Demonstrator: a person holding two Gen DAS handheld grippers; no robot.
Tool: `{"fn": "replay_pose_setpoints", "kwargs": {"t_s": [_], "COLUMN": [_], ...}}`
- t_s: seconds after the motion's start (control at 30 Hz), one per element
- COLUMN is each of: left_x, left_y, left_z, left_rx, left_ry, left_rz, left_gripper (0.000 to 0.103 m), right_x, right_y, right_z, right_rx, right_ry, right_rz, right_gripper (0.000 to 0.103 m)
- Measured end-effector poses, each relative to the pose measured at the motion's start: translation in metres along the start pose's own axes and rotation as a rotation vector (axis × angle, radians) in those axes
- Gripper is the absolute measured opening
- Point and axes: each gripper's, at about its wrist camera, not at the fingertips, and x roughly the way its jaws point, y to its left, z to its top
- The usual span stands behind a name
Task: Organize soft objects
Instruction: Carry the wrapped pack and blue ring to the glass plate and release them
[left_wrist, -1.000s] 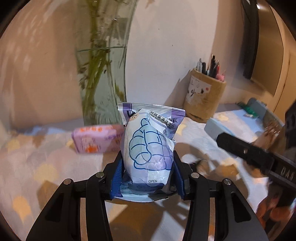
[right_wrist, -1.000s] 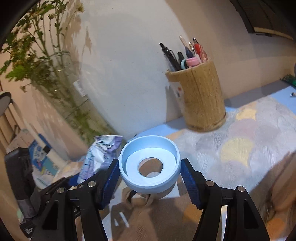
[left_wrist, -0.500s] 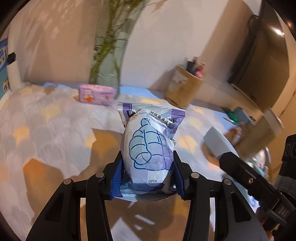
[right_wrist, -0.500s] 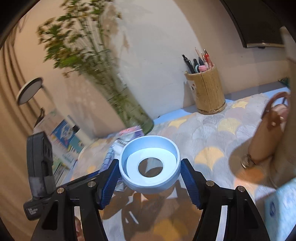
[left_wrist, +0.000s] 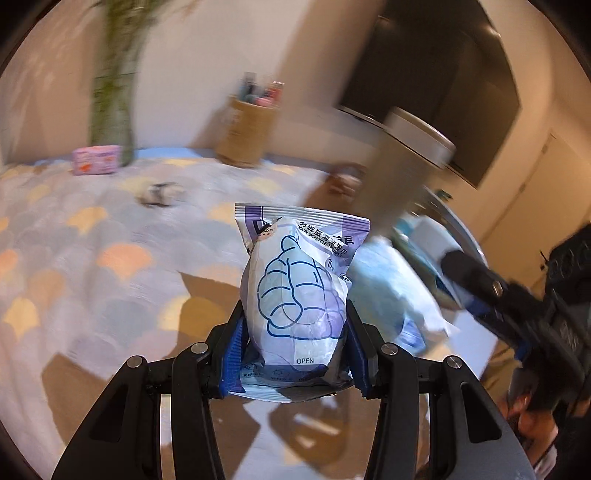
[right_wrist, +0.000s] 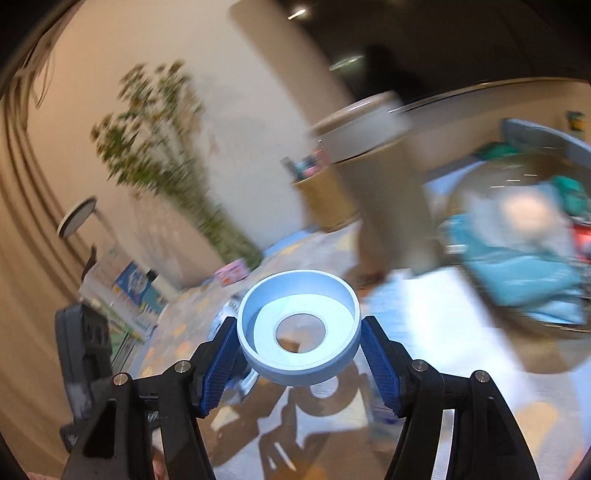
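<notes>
Purple wipes packet (left_wrist: 295, 291) clamped in left hand-held gripper (left_wrist: 295, 354).

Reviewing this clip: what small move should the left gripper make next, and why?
Probably carry on toward the basket at right: the left gripper is shut on the wipes pack, and soft packs already lie there.

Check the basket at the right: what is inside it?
Inside the basket lie soft blue packets, something teal and a red item near its right edge, all blurred. Its bottom and anything beneath them are covered.
</notes>
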Motion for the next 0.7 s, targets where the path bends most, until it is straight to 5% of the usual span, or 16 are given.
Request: {"fn": "replay_pose_setpoints", "kwargs": {"t_s": [0.5, 0.7], "left_x": [0.064, 0.099], "left_y": [-0.186, -0.217], "left_z": [0.015, 0.033], "left_rx": [0.26, 0.303], "left_ry": [-0.011, -0.021], "left_rz": [-0.179, -0.219], "left_gripper": [0.045, 0.046], "right_x": [-0.097, -0.103], "right_y": [-0.13, -0.167], "right_z": [0.074, 0.111], "right_rx": [0.101, 0.147], "right_ry": [-0.158, -0.18], "right_rz": [-0.289, -0.341], "right_gripper": [0.066, 0.066]}}
